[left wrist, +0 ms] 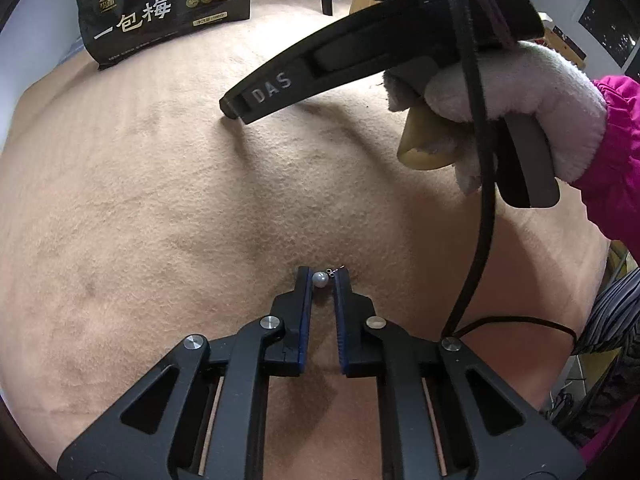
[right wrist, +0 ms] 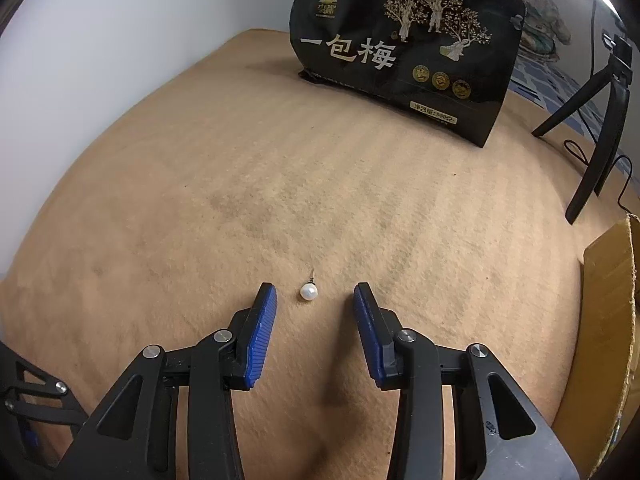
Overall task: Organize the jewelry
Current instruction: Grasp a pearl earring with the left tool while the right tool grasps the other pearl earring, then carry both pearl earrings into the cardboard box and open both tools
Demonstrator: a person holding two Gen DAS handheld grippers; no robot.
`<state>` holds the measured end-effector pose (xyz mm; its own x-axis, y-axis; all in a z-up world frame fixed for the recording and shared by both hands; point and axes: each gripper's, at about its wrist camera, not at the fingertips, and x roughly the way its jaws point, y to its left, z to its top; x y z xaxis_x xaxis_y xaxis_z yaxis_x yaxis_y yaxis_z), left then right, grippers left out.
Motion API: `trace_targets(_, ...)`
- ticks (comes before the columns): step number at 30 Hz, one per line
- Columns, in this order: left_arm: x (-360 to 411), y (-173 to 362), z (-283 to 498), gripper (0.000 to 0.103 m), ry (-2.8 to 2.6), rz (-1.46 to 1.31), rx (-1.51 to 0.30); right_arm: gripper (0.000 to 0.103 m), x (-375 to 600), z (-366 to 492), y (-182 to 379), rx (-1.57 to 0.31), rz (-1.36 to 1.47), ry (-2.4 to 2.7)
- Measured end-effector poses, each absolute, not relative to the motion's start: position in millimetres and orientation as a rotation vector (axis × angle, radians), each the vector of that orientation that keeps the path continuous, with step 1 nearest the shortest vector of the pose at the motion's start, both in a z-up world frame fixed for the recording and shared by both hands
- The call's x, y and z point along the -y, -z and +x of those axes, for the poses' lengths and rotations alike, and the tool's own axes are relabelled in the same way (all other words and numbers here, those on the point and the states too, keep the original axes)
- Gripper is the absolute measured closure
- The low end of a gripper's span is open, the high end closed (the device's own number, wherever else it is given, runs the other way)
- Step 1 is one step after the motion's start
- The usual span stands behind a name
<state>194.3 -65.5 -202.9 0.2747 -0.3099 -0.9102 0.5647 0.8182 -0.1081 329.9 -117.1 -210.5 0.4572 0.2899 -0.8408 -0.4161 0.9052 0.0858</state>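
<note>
Your left hand-held gripper (left wrist: 321, 276) is clamped on a pearl earring (left wrist: 320, 279), low centre of its frame. Your right hand-held gripper (right wrist: 315, 294) has its jaws apart, with a second pearl earring (right wrist: 308, 291) lying on the tan worktop (right wrist: 240, 200) between the tips. A black snack bag (right wrist: 404, 48) stands upper right.

The left gripper (left wrist: 322, 278) points forward and down, its blue-padded fingers (left wrist: 305, 300) drawn close together with a narrow gap at the tips. The right gripper (right wrist: 315, 296) has its fingers (right wrist: 262, 334) spread wide. The gloved right hand (left wrist: 516, 92) grasps its handle.
</note>
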Motion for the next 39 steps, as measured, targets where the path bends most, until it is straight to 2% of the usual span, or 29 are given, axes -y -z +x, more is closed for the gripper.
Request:
trace_targets(3,65,202,195,0.094,0.591,0.246,-1.154,0.075,114,331,214,-1.010,-0.146,-0.445)
trace_targets(6,64,202,198,0.094,0.580,0.246,-1.151,0.091,114,331,215,-1.008,-0.148,-0.448)
trace_targets(9,60,202,198,0.094,0.572,0.240,-1.149,0.096,113,331,215,-1.004,-0.157,-0.448)
trace_targets(23,45,191,204,0.094,0.509,0.181,-1.134,0.096,129,307,179,-0.944,-0.101,-0.465)
trace_targets(39,63,141,199,0.094,0.524,0.136,-1.011,0.096,206,251,110,-0.841,-0.067,-0.405)
